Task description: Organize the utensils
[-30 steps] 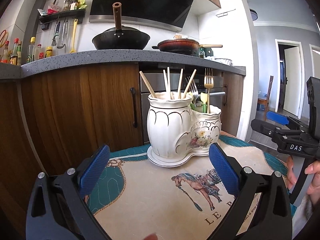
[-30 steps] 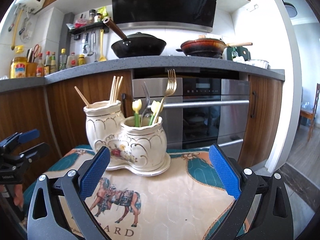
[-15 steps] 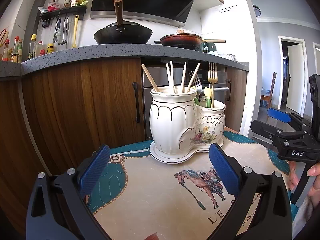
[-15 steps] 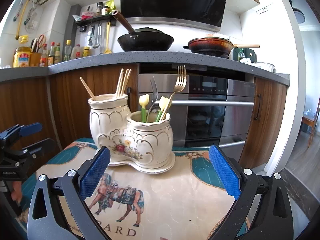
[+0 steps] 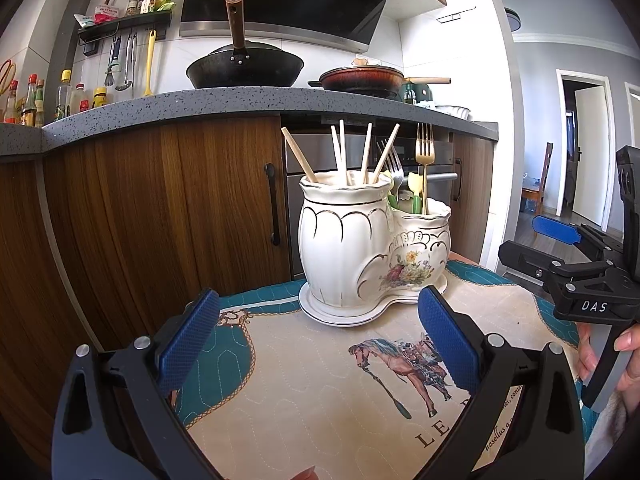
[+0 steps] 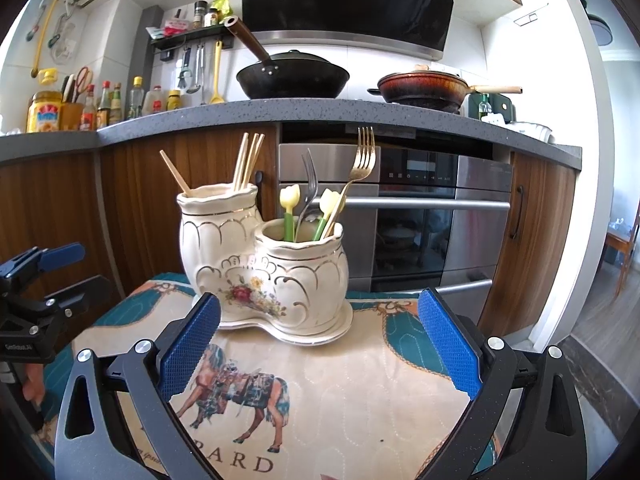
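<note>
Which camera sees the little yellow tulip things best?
The right wrist view: both tulip-topped utensils stand in plain sight in the shorter pot. In the left wrist view, the taller pot hides most of them; only one yellow tip peeks out.

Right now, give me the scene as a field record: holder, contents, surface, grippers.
holder: white two-compartment ceramic utensil holder with gold trim, upright on its matching saucer
tall compartment: light wooden chopsticks
short compartment: gold metal fork, silver metal fork, two yellow tulip-tipped green utensils
surface: quilted horse-print cloth mat
left gripper: open, empty, short of holder
right gripper: open, empty, short of holder
</note>
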{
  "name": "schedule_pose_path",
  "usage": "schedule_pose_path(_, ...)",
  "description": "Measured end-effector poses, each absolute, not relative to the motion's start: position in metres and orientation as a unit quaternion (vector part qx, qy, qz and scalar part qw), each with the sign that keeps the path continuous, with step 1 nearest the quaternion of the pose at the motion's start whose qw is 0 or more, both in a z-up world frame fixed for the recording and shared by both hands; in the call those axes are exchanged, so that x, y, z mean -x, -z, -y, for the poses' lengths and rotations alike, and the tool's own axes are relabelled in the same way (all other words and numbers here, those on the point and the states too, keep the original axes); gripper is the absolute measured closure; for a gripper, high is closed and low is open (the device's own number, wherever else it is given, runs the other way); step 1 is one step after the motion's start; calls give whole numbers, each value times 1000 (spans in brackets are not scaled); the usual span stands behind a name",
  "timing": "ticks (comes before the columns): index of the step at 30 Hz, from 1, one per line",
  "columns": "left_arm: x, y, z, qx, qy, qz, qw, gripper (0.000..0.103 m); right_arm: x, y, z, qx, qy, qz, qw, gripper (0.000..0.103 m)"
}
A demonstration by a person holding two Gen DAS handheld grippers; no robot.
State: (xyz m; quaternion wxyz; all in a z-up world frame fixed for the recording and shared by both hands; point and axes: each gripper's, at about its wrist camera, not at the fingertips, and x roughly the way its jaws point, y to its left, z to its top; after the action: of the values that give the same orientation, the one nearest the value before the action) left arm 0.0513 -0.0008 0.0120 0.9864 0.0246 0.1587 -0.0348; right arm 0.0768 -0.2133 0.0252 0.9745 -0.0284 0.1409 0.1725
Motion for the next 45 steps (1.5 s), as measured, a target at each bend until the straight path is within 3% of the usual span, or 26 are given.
schedule_pose_path(45,-54,-10,1,-23,35,-164,986,5,-76,-21,215,28,-172,-146,974,5)
